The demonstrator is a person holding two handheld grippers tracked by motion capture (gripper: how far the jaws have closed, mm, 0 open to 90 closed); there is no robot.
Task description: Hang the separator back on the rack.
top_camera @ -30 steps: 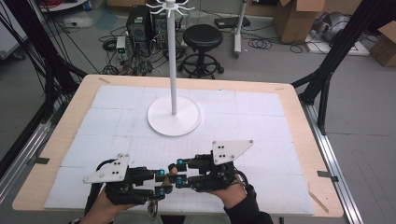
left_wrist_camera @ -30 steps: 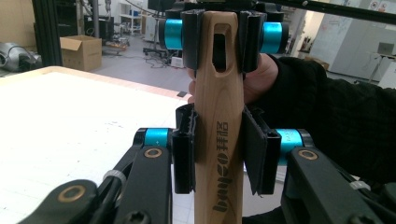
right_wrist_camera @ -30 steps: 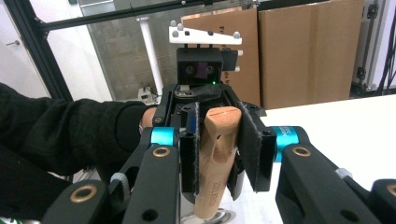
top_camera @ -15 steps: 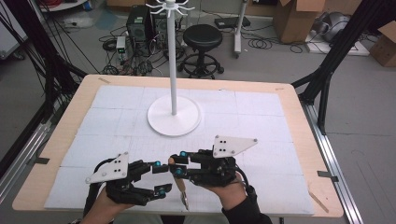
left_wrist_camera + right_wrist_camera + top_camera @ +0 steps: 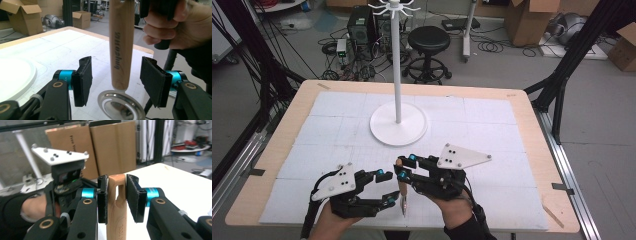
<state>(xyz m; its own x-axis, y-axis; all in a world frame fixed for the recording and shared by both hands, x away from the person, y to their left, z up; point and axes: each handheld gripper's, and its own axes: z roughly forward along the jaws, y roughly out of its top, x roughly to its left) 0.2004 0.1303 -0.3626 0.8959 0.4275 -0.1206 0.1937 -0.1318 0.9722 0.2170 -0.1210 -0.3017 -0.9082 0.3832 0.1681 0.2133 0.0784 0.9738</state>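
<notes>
Handover: right gripper (image 5: 117, 200) fingers clench the wooden-handled utensil (image 5: 121, 50); left gripper (image 5: 115, 82) fingers, just released, flank its handle untouched.

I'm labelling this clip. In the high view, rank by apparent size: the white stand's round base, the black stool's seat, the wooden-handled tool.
1. White stand's round base.
2. Black stool's seat, though it sits farther away.
3. Wooden-handled tool, slim, partly hidden.
</notes>
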